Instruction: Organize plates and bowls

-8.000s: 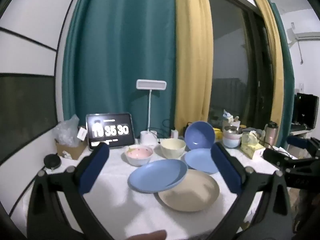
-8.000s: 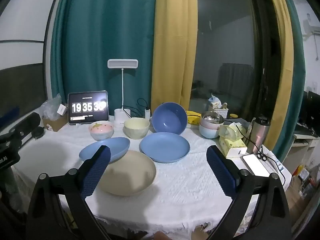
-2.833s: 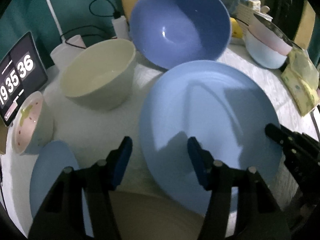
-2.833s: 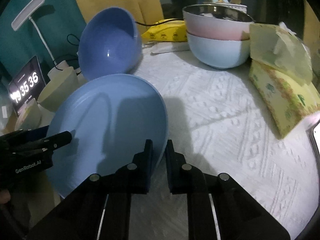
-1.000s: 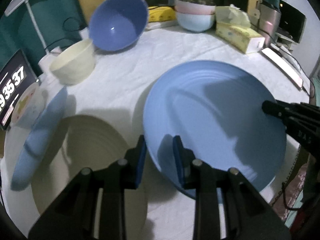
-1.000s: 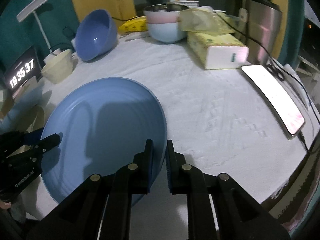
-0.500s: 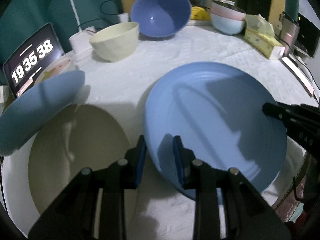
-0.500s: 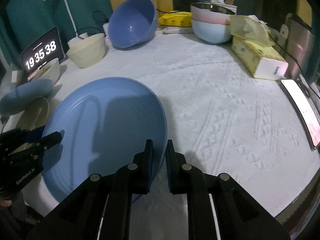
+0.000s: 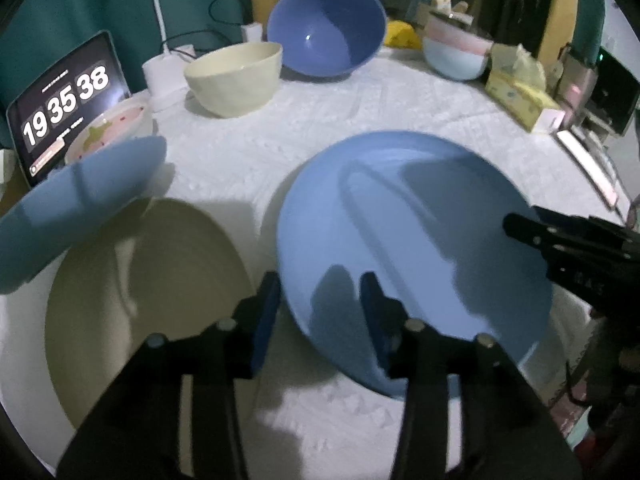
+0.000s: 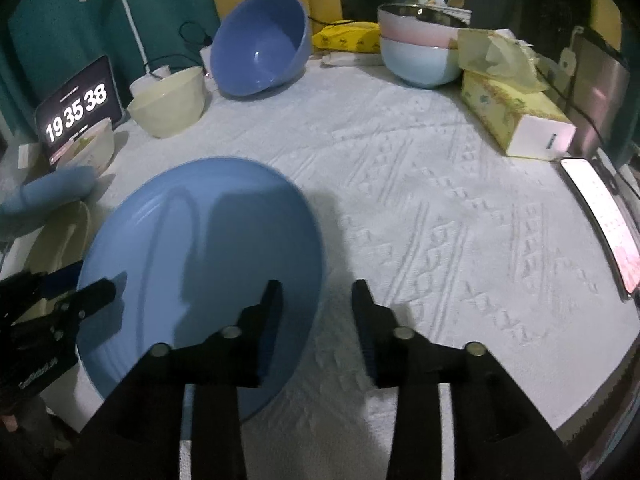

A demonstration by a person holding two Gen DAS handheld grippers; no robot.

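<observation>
A light blue plate [image 9: 416, 240] sits near the table's front edge, also in the right wrist view [image 10: 200, 264]. My left gripper [image 9: 320, 300] straddles its left rim with jaws parted. My right gripper [image 10: 316, 300] straddles its right rim, jaws parted. A beige plate [image 9: 132, 300] lies to the left, with a second light blue plate [image 9: 80, 200] tilted on its far edge. Behind stand a pink-speckled bowl [image 9: 112, 128], a cream bowl [image 9: 236, 76] and a tilted dark blue bowl [image 9: 324, 40].
A clock tablet [image 9: 64, 100] and a lamp base [image 9: 166, 74] stand at the back left. Stacked pink and pale blue bowls [image 10: 420, 48], a tissue box [image 10: 512, 116], a steel flask [image 10: 600, 80] and a phone [image 10: 600, 216] sit on the right.
Both grippers carried the light blue plate toward the table's front edge. Since half a second ago both have opened their jaws and let go of its rim.
</observation>
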